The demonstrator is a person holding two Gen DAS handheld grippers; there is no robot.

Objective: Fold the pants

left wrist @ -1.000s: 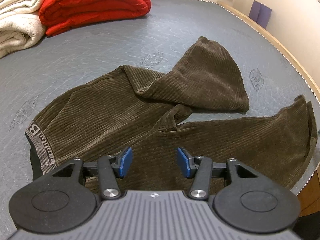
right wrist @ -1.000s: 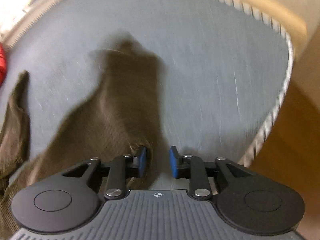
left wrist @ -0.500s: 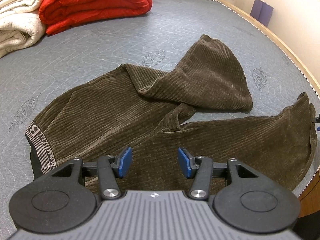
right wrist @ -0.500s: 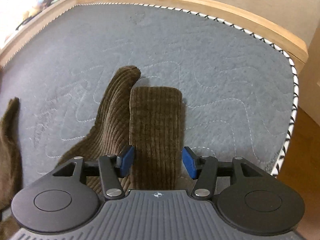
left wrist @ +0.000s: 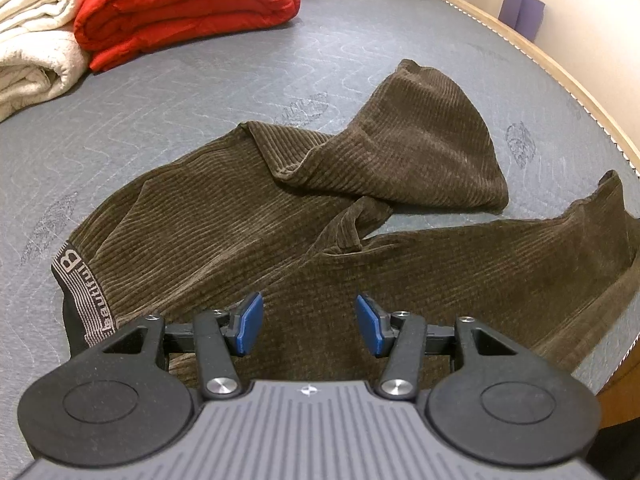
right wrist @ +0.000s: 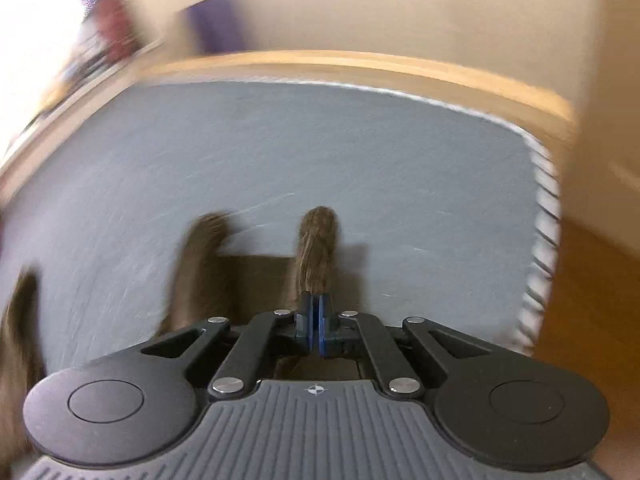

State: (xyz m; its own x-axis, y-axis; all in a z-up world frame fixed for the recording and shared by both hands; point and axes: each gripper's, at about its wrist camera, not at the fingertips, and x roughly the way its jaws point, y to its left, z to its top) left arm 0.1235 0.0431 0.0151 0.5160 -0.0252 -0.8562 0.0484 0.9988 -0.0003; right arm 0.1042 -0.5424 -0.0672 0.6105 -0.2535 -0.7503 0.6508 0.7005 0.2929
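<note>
Brown corduroy pants (left wrist: pixel 248 216) lie crumpled on the grey quilted mattress (left wrist: pixel 160 112), with the lettered waistband (left wrist: pixel 80 292) at the left. One leg is folded back over itself (left wrist: pixel 420 152); the other runs right to the mattress edge. My left gripper (left wrist: pixel 308 320) hovers open just above the near leg with nothing between its blue pads. In the blurred right wrist view my right gripper (right wrist: pixel 314 320) is shut on the end of a pant leg (right wrist: pixel 318 240), and a strip of the fabric sticks out past the pads.
A folded red blanket (left wrist: pixel 184 4) and a white one (left wrist: pixel 32 40) lie at the far left of the mattress. A wooden bed frame (left wrist: pixel 560 76) borders the right side, with a wall and a purple item (left wrist: pixel 520 12) beyond. The mattress corner (right wrist: pixel 540 184) is near the right gripper.
The right gripper has gone from open around the leg end to shut on it, and its view has swung and blurred. The left gripper has kept still and open.
</note>
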